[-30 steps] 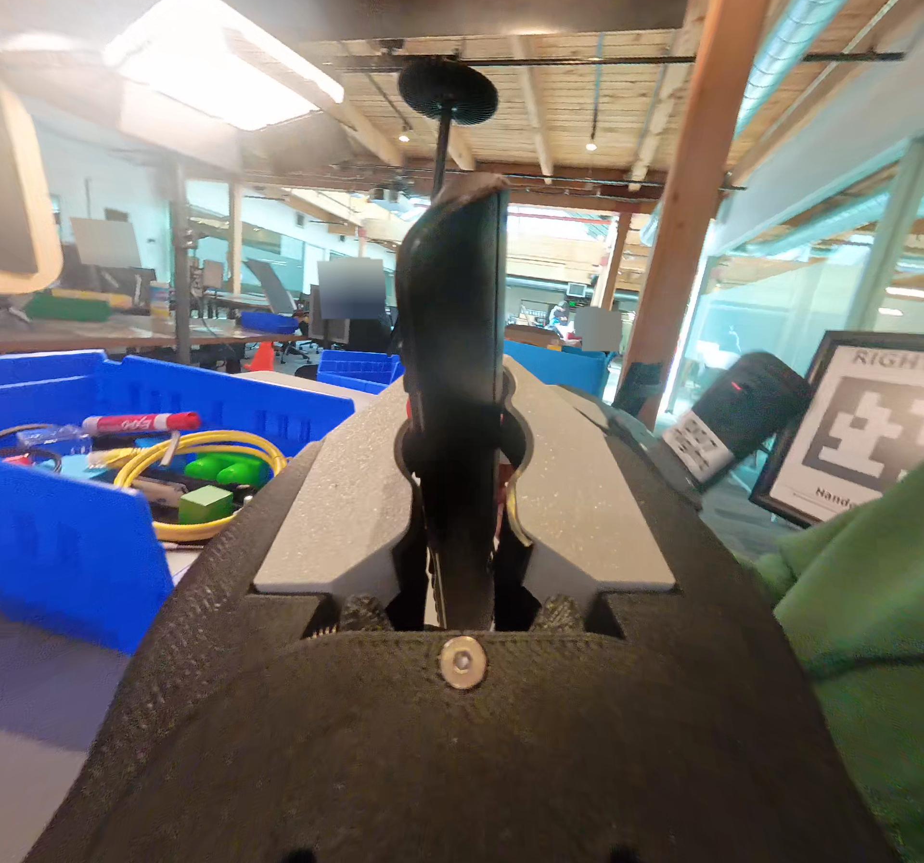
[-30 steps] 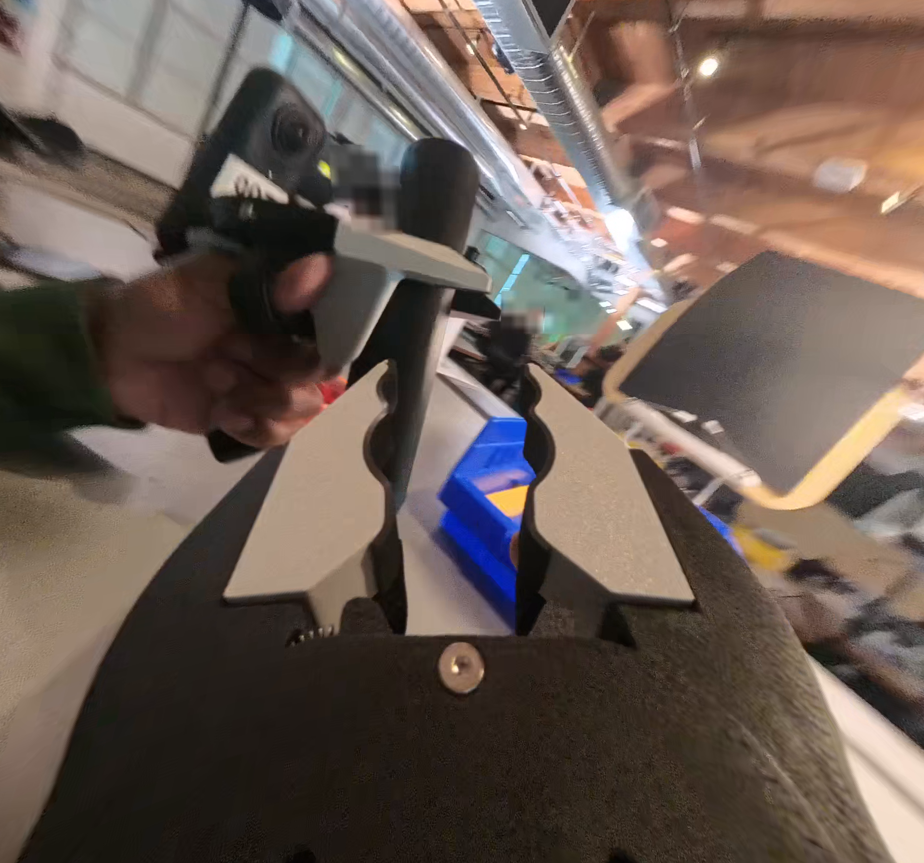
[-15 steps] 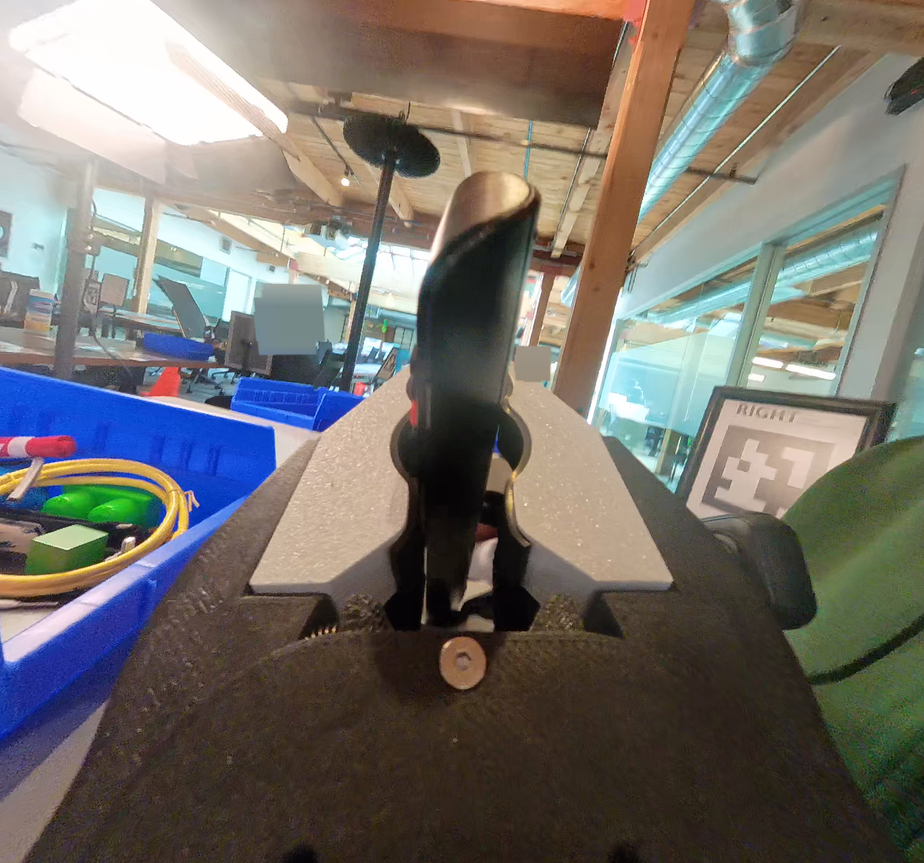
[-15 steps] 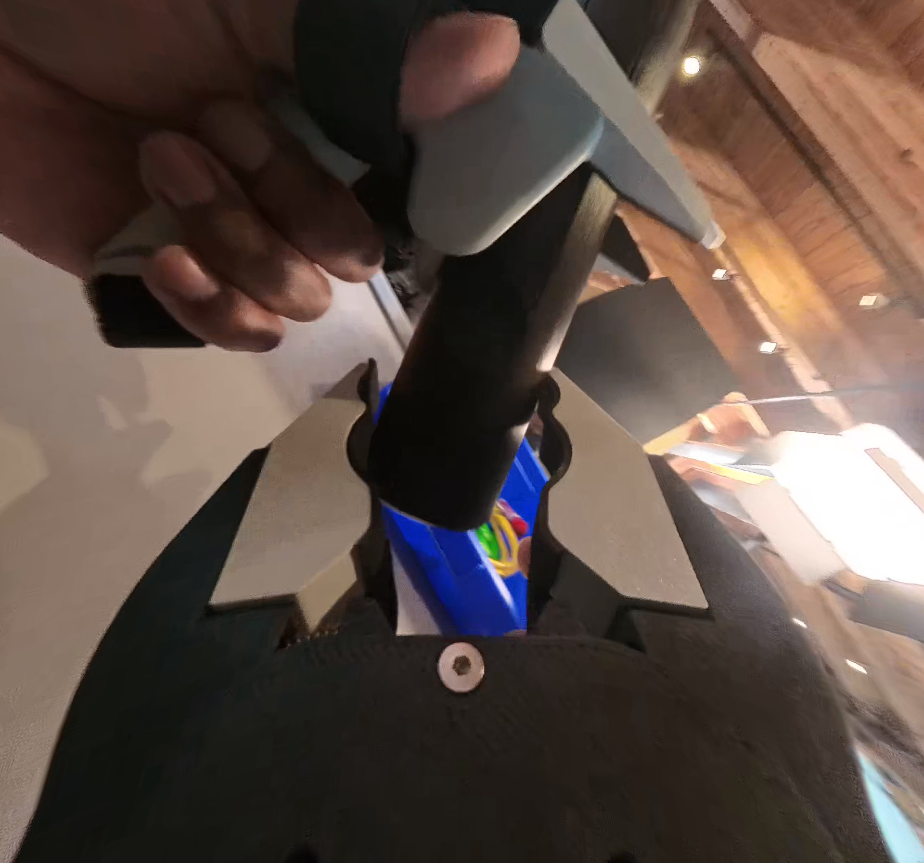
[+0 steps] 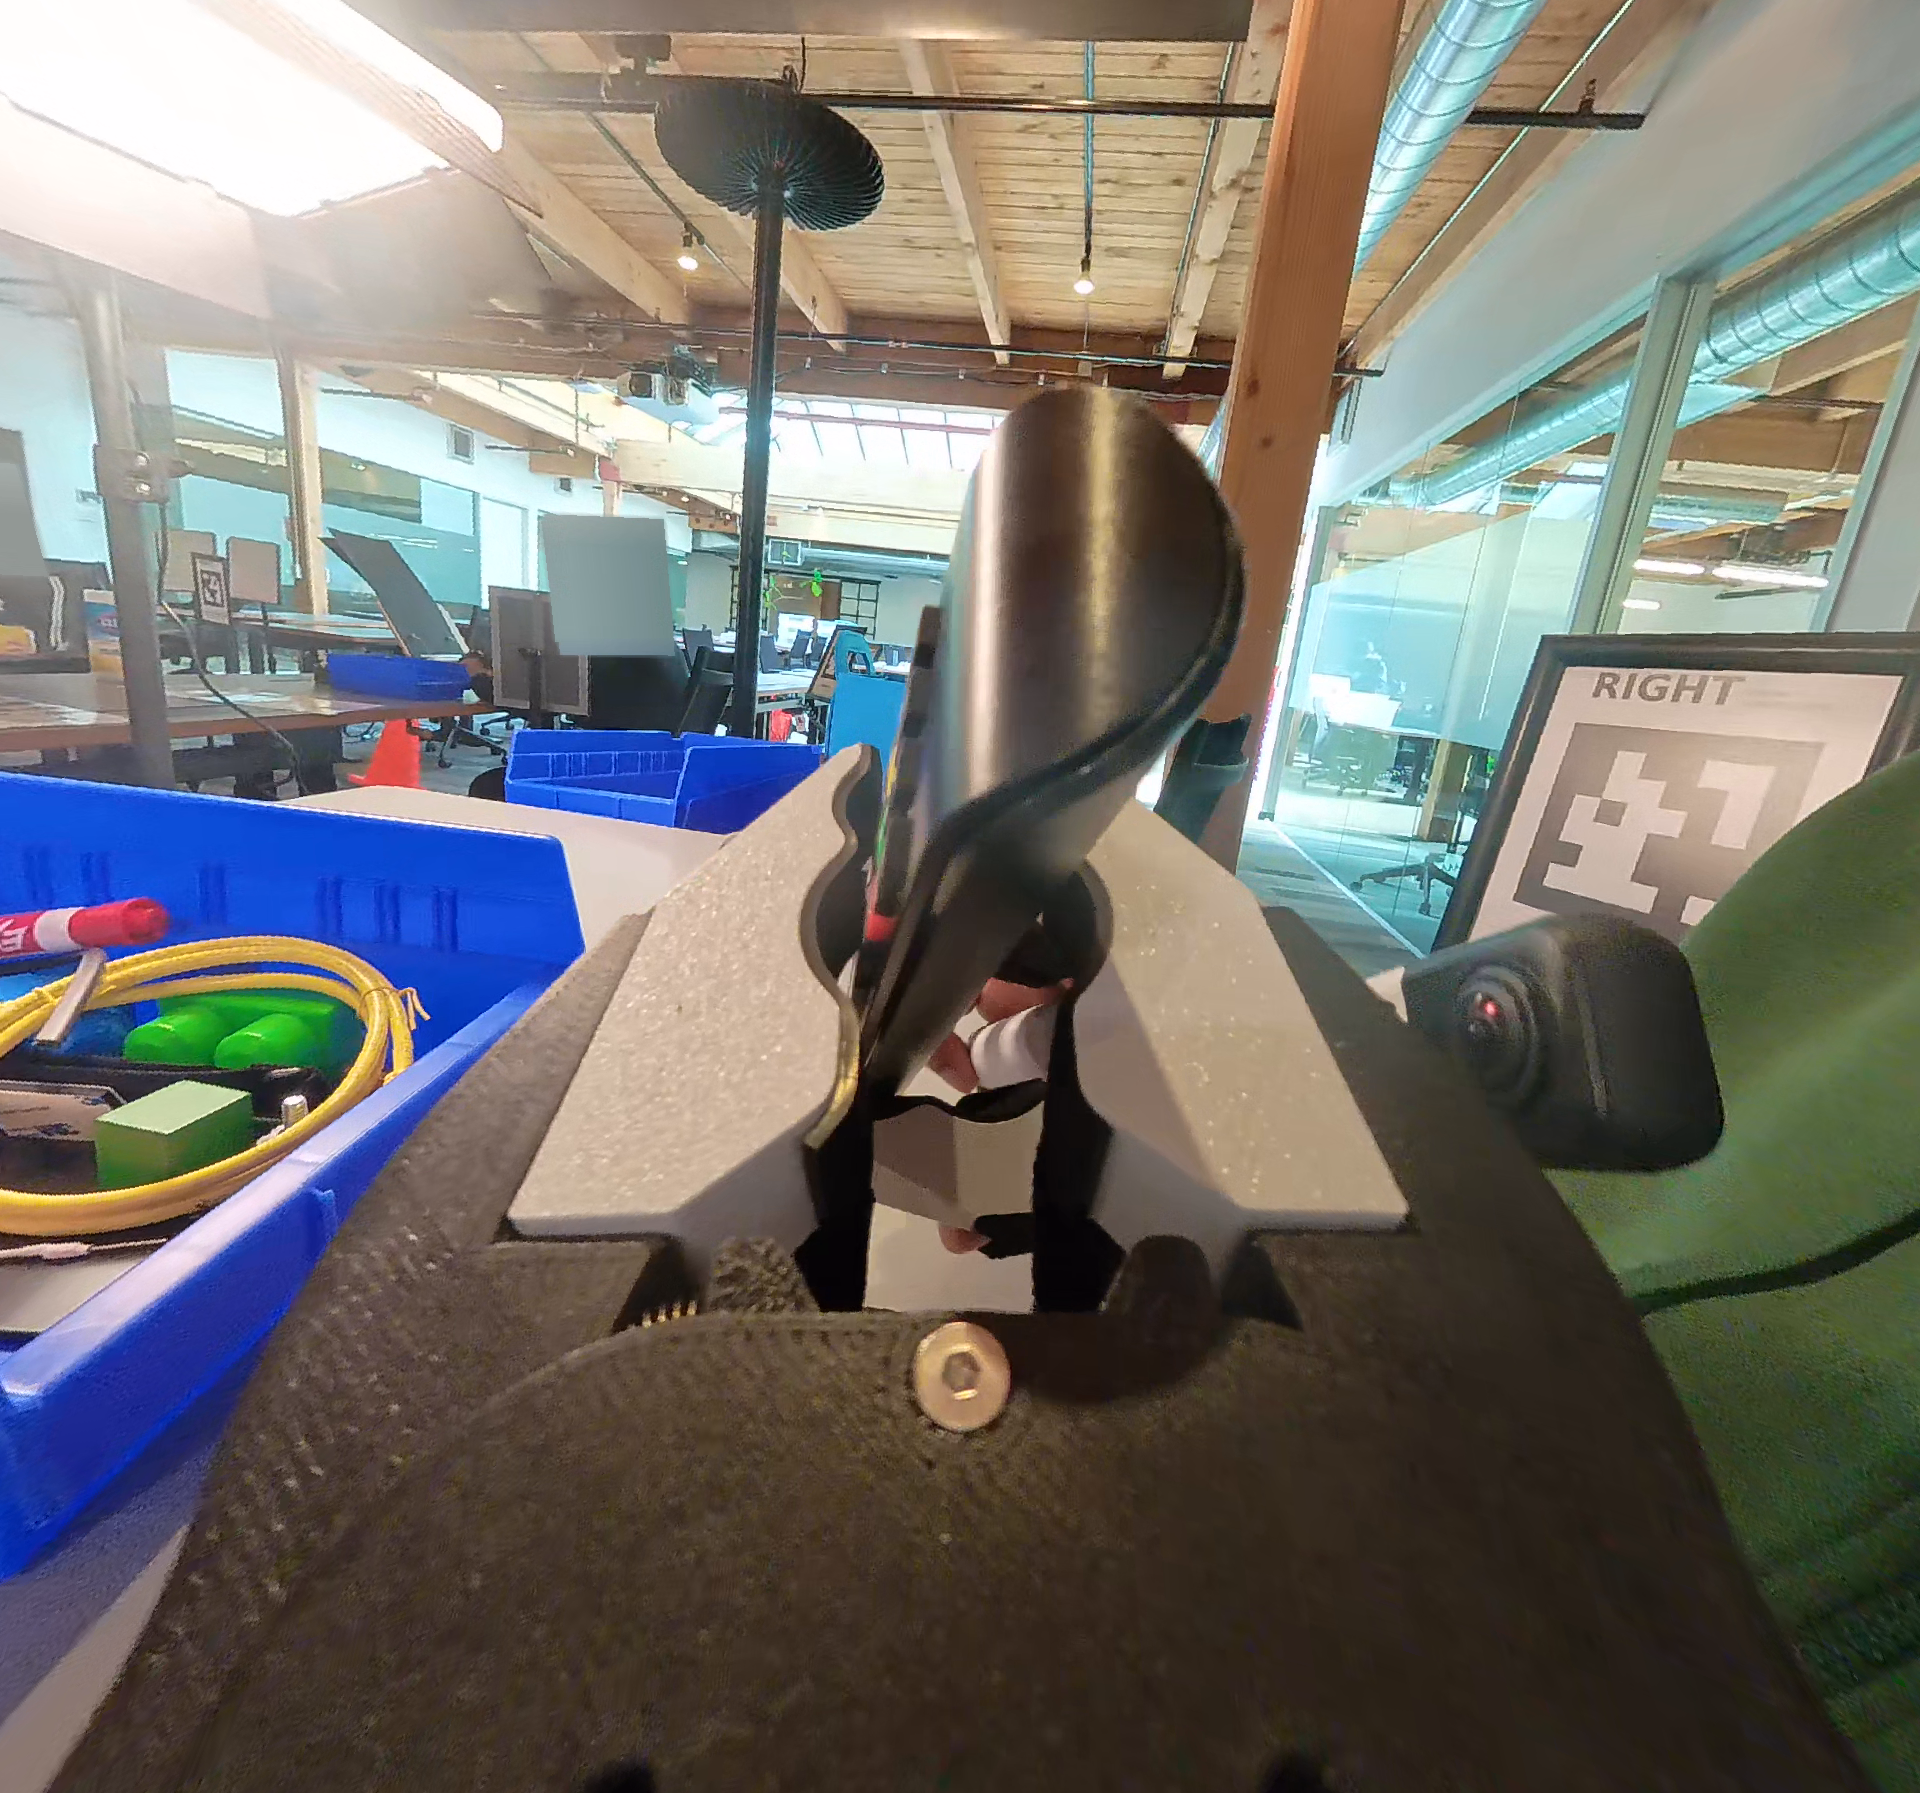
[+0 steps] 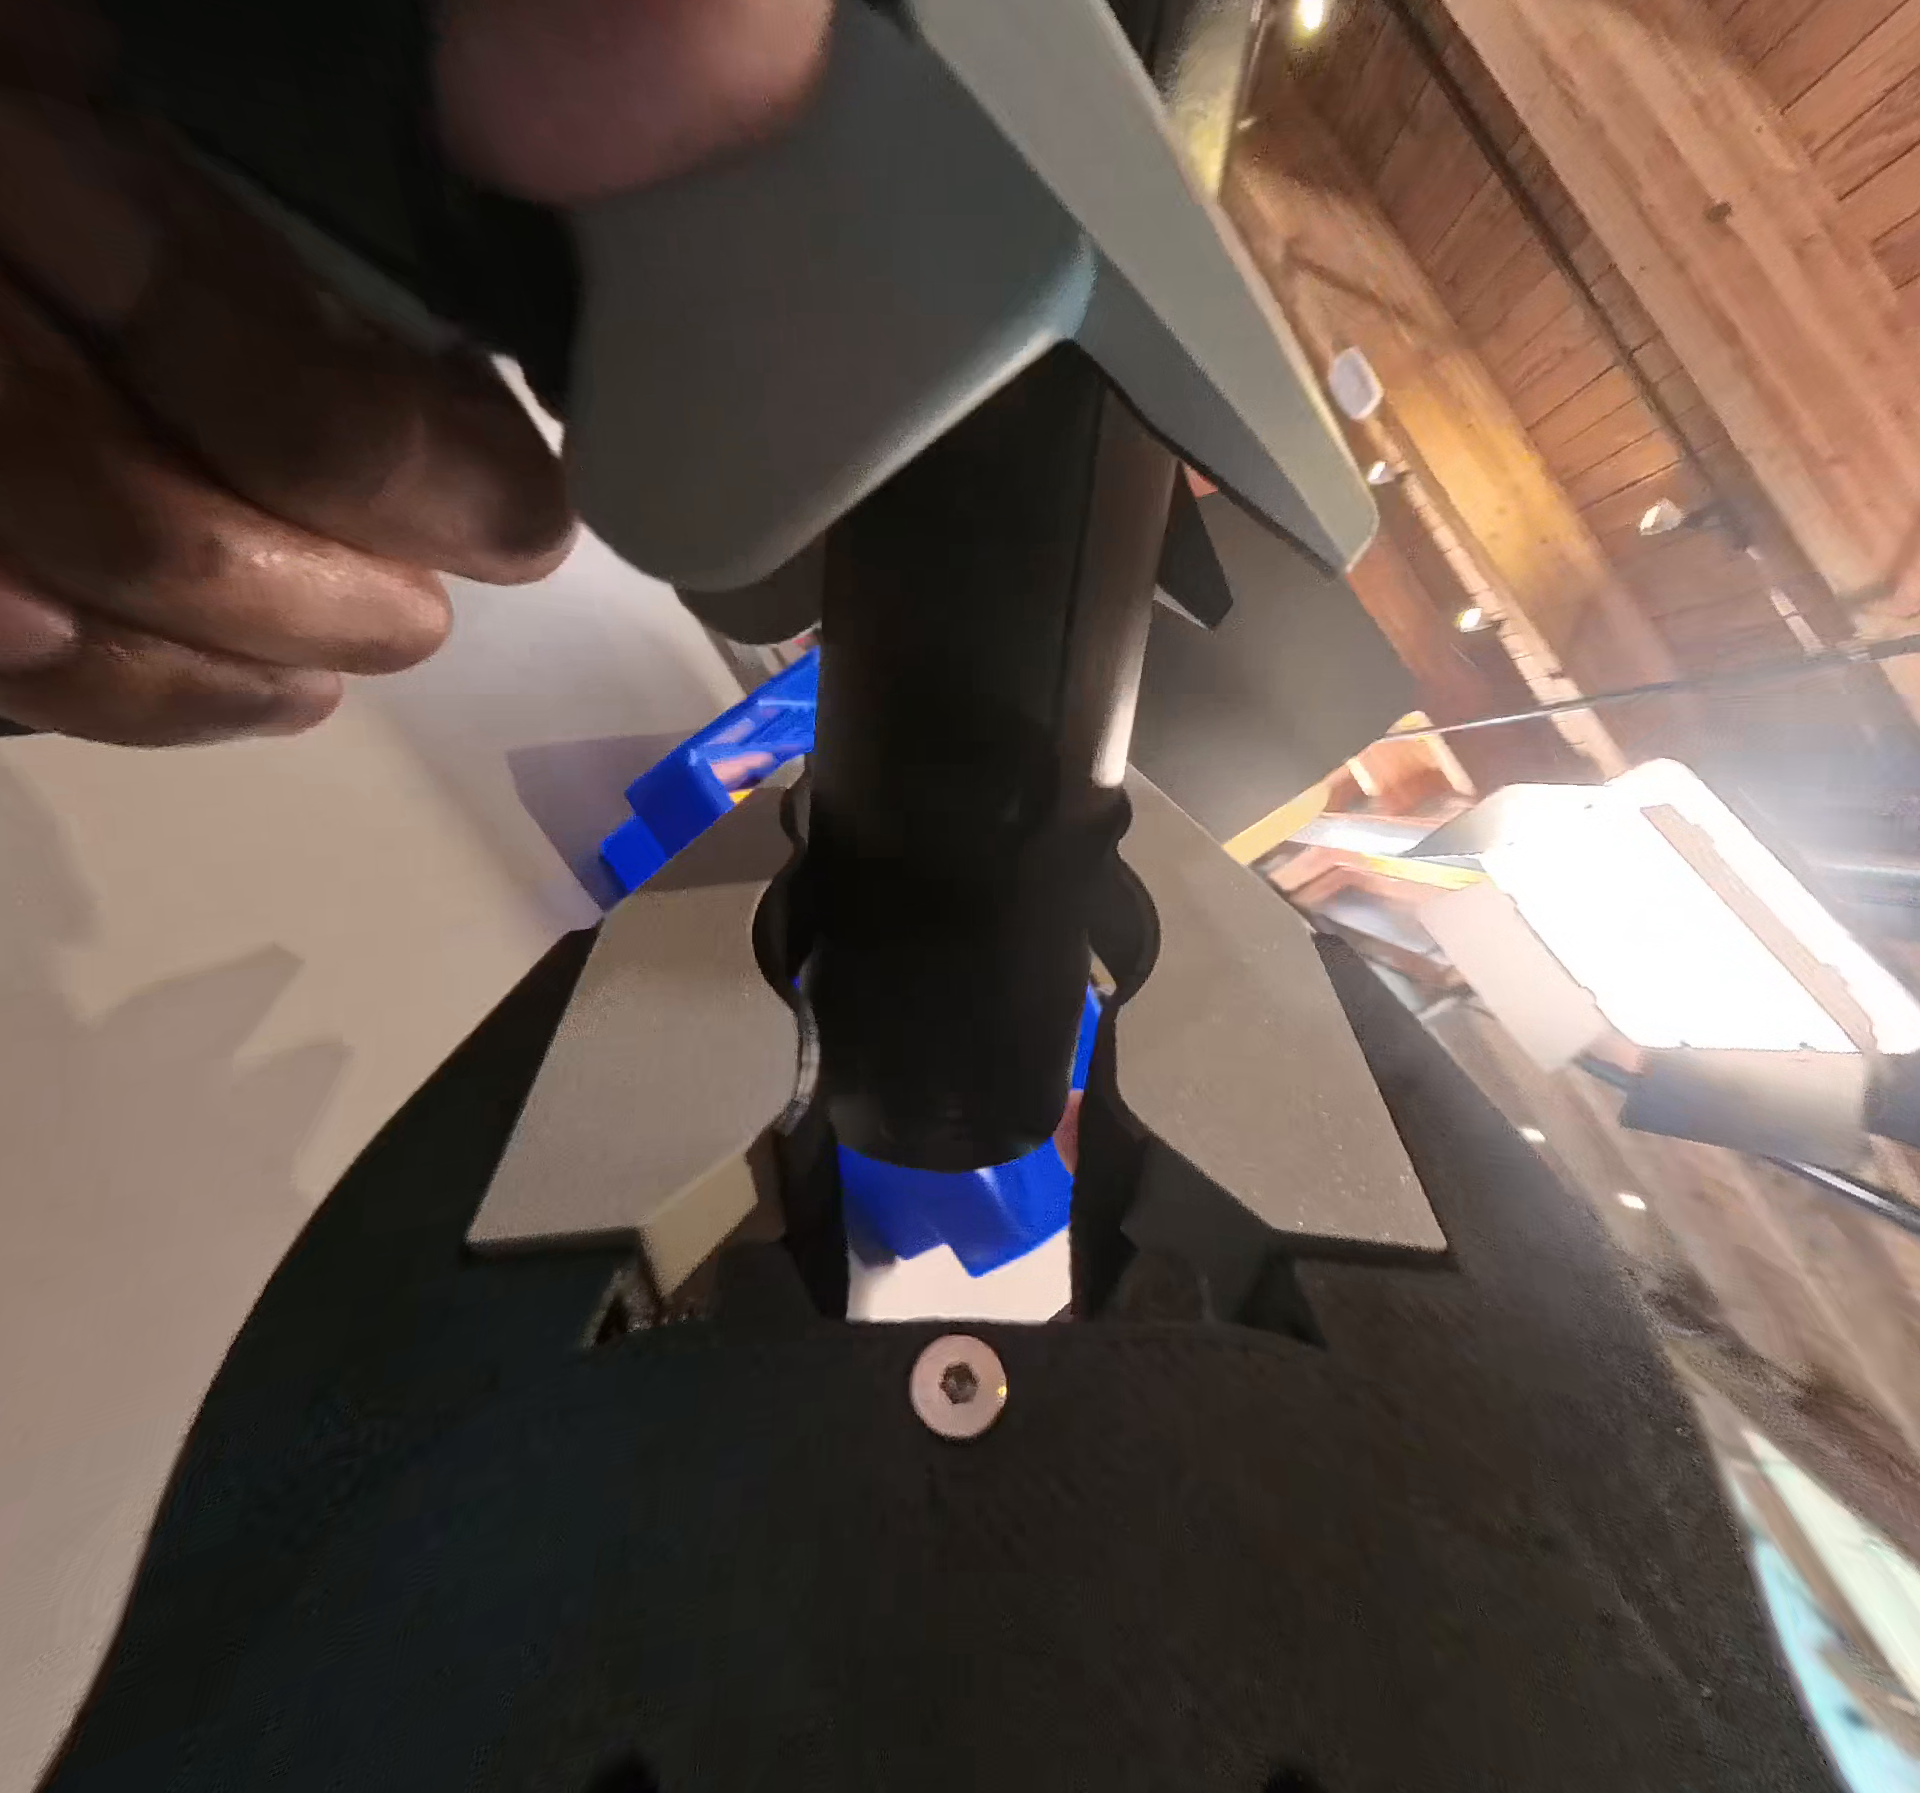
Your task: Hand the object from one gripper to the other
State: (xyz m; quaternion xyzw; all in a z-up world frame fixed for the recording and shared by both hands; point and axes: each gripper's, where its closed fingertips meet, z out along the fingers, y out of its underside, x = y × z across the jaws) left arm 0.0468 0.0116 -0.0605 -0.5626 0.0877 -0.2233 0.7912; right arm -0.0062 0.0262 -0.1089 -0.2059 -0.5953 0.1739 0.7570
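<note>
– From the left claw's camera, what do you get?

– The left gripper (image 5: 977,787) points up at the timber ceiling, and its two grey fingers stand apart. The long, glossy black curved object (image 5: 1070,621) leans to the right in the gap. Its lower edge touches the left-hand finger, and there is daylight on the other side. It looks loose in there, as far as I can tell.

– And around it?

– A blue plastic bin (image 5: 312,870) is on the left. A yellow coiled cable (image 5: 208,974) lies against its right wall, with a green block (image 5: 171,1130) inside the coil. A red-capped marker (image 5: 94,922) rests nearer the far wall. On the right are a framed black-and-white patterned sign (image 5: 1683,808), a small black camera (image 5: 1558,1037) and a green sleeve (image 5: 1818,1120).

– Now the right claw's camera?

– The right gripper (image 6: 961,798) has its grey fingers pinched on the bottom end of the black object (image 6: 966,652), which sits snug in their notches. The object runs straight up into the left gripper (image 6: 831,341), and a hand (image 6: 260,393) is wrapped round that gripper at the top left.

– So where's the thing?

– In the air above the pale tabletop (image 6: 260,964), clear of it. Its bottom end is in the right claw and its upper part is between the left claw's fingers. A corner of the blue bin (image 6: 707,787) shows behind, on the surface.
</note>
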